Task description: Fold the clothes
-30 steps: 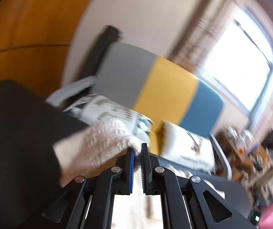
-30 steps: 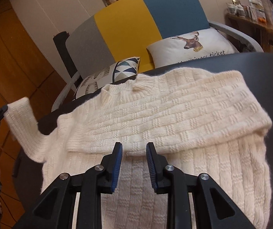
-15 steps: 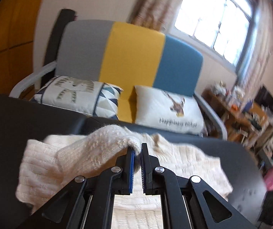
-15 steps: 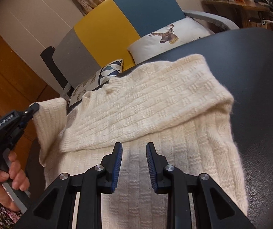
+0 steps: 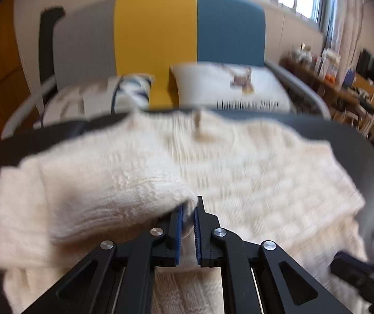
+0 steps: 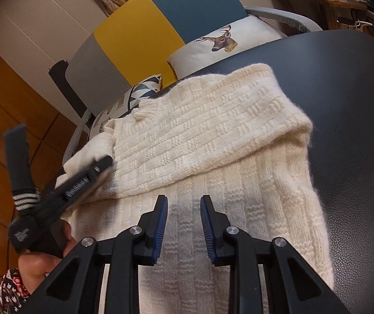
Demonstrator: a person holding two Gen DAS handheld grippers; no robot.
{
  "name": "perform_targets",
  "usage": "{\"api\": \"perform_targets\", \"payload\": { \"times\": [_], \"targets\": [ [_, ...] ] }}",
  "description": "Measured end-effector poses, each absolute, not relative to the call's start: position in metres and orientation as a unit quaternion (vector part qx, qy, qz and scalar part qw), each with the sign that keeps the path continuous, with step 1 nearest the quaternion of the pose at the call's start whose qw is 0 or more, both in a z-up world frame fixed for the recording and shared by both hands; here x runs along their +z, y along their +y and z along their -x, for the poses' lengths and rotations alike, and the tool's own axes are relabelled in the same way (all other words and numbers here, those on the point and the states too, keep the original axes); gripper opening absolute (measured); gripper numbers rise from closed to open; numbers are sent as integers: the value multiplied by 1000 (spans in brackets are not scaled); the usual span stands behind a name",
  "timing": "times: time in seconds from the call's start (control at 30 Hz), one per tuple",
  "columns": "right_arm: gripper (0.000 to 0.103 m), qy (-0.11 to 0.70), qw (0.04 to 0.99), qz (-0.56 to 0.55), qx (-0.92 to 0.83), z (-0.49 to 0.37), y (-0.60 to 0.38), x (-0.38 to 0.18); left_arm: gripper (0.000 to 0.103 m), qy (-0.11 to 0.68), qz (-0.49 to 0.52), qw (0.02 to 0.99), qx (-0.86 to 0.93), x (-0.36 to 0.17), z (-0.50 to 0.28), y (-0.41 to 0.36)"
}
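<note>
Left wrist view: the left gripper (image 5: 187,216) has its fingers pinched on the sweater's sleeve cuff (image 5: 124,204), above the cream sweater (image 5: 252,172) on the dark table (image 5: 365,157).

Right wrist view: the right gripper (image 6: 184,216) hovers over the sweater's lower body, fingers narrowly parted, holding nothing.

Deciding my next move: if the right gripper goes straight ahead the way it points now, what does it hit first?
Most likely the cream sweater: the open right gripper aims at its body, just short of the folded-over edge. Its height above the knit is unclear.

Chunky knit sweater (image 6: 213,141), glossy table (image 6: 357,104)
</note>
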State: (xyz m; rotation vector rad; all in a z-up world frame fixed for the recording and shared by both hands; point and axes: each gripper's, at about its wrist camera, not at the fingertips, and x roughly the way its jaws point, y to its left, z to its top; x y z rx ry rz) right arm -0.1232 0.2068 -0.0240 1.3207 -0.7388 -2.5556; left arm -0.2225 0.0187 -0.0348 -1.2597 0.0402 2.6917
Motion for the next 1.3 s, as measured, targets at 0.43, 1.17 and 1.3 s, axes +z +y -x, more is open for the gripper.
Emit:
{"api": "perform_targets", "payload": {
  "times": [0.43, 1.17, 1.3],
  "targets": [
    [31, 103, 241, -355, -897, 158, 57, 37, 64, -149, 349, 58, 923, -16, 119, -115],
    [8, 200, 222, -376, -877, 217, -14, 1, 47, -250, 377, 6, 892, -43, 151, -196],
    [8, 58, 210, -391, -894, 225, 43, 14, 47, -258, 353, 10, 899, -49, 142, -205]
  ]
}}
